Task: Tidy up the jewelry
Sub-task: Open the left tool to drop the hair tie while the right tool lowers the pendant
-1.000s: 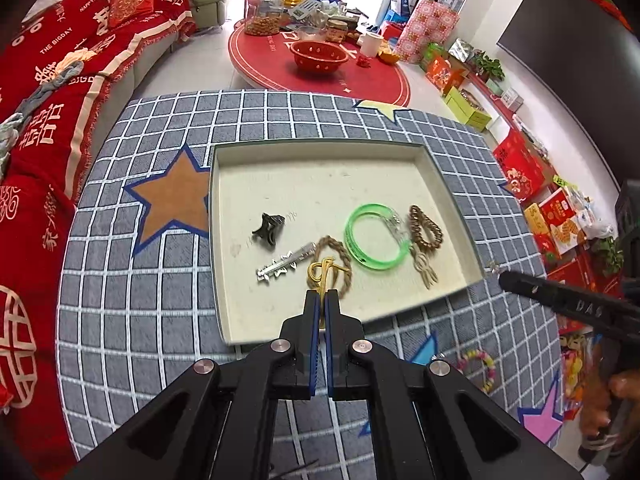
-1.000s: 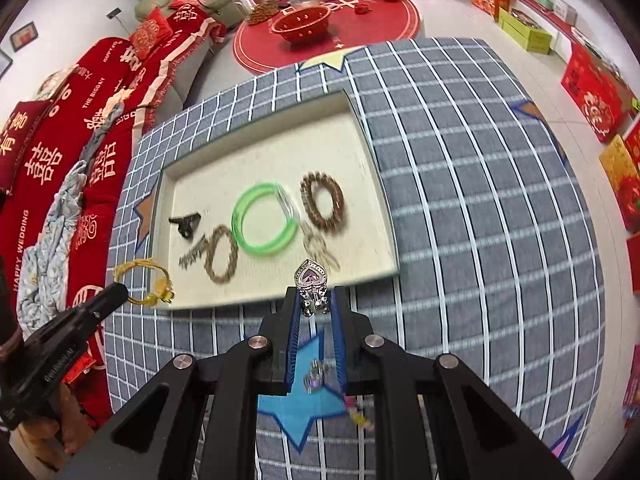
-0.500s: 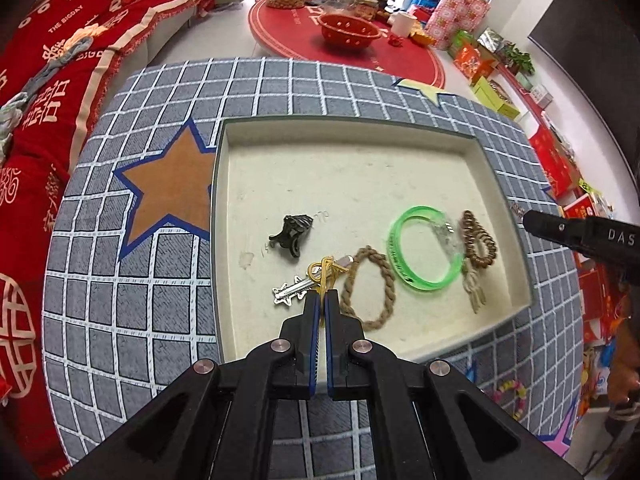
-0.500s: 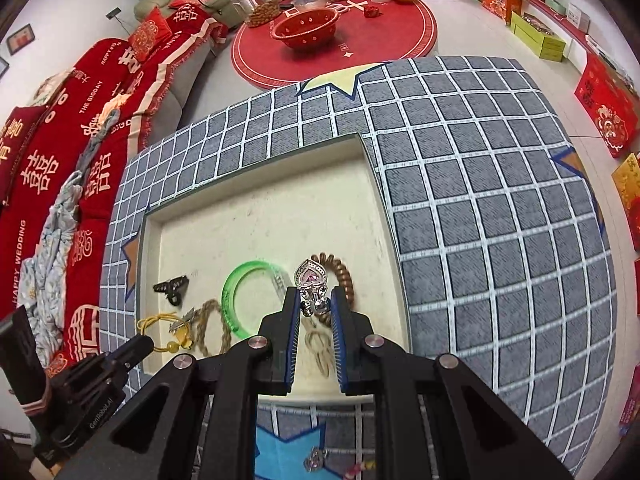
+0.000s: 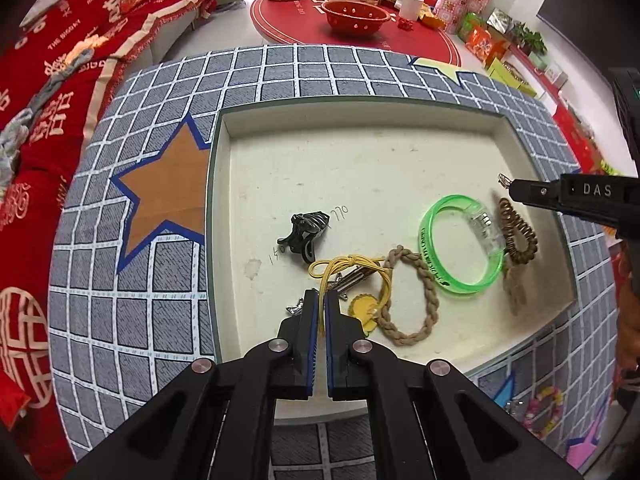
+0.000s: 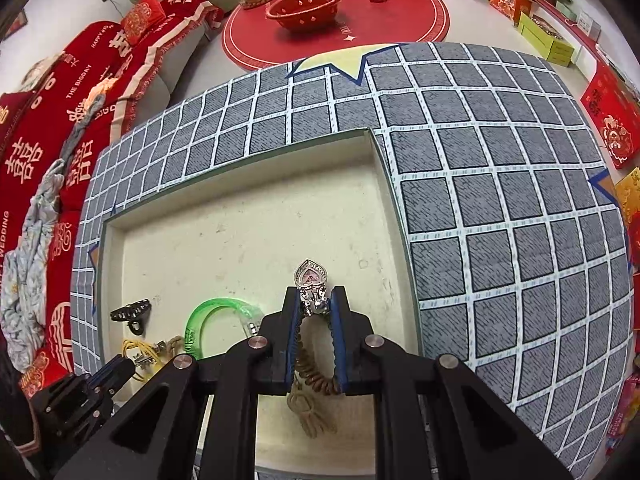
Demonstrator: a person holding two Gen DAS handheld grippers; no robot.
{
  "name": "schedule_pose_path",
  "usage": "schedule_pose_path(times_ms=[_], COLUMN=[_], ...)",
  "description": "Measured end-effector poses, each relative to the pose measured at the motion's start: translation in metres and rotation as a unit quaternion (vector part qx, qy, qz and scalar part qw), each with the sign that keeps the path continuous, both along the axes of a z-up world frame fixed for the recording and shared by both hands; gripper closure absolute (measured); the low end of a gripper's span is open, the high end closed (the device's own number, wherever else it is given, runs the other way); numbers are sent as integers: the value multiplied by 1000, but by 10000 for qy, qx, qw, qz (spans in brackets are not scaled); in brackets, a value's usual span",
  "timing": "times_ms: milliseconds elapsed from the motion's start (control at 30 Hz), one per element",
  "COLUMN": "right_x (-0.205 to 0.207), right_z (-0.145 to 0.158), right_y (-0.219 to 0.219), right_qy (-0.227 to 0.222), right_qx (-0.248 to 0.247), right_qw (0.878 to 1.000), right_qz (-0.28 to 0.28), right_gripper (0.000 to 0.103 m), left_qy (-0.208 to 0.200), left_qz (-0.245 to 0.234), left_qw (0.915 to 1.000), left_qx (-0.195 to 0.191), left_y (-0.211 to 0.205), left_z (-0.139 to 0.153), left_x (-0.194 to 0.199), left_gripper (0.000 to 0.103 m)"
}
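Jewelry tray (image 5: 224, 208): a shallow, square-cornered box with a dull green rim and a cream, faintly stained floor, lying on a round table (image 5: 132, 344) covered in grey cloth with a white grid and star patches. Contents, left wrist view: a black claw-shaped hair clip (image 5: 306, 232), near mid-floor; a silver-toned bar clip (image 5: 352, 278), partly under a yellow cord bracelet (image 5: 350, 266) with a scalloped yellow charm; a tan twisted-rope bracelet (image 5: 412, 292), oval, touching the cord; a translucent green plastic bangle (image 5: 460, 254) with a clear clasp, just beside the rope; a brown beaded bracelet (image 5: 520, 232) with a tassel, against the bangle's right side.

Left gripper (image 5: 320, 300): black fingers with blue pads, jaws pressed together on the yellow cord bracelet, tips low over the tray's near edge.

Right gripper (image 6: 316, 304): jaws clamped on a silver heart-shaped pendant (image 6: 311, 274) with a pink centre stone and a studded border, poised above the tray floor near its right wall, over the beaded bracelet.

Surroundings: a red-draped sofa (image 5: 52, 92) beyond the table at left; a red round mat (image 6: 340, 28) bearing a red perforated bowl (image 6: 306, 2) and jars; a multicoloured bead bracelet (image 5: 546, 408) on the cloth outside the tray, lower right.
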State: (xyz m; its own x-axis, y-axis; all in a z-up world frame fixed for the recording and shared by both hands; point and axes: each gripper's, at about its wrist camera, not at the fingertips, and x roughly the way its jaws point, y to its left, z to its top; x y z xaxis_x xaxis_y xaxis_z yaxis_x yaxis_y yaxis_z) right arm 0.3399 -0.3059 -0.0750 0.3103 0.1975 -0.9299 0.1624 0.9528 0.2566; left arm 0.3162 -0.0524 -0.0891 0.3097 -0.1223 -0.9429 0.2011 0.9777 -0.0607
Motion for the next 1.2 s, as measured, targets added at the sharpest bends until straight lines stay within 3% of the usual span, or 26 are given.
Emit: schedule_pose_path(times_ms=[267, 400, 467, 533, 567, 1200], right_x=[4, 4, 4, 2, 1, -50], right_z=[-12, -15, -16, -14, -13, 21], right_y=[-1, -2, -2, -3, -2, 5], right_qy=[85, 163, 204, 181, 147, -80], right_qx=[36, 145, 182, 244, 280, 693], right_qw=[10000, 9998, 9996, 9995, 9995, 9973], right_qz=[-15, 10, 24, 25, 23, -248], right_gripper=[85, 84, 78, 62, 60, 57], left_qy=[-154, -231, -291, -288, -278, -357], left_qz=[-130, -95, -105, -118, -120, -253], left_qw=[9988, 9989, 9985, 9985, 9985, 9981], left_qx=[445, 395, 450, 456, 449, 427], left_y=[-11, -10, -11, -11, -11, -9], left_z=[-2, 2, 4, 5, 5, 19], left_x=[-2, -4, -6, -6, -6, -14], left_gripper=[87, 87, 87, 87, 87, 87])
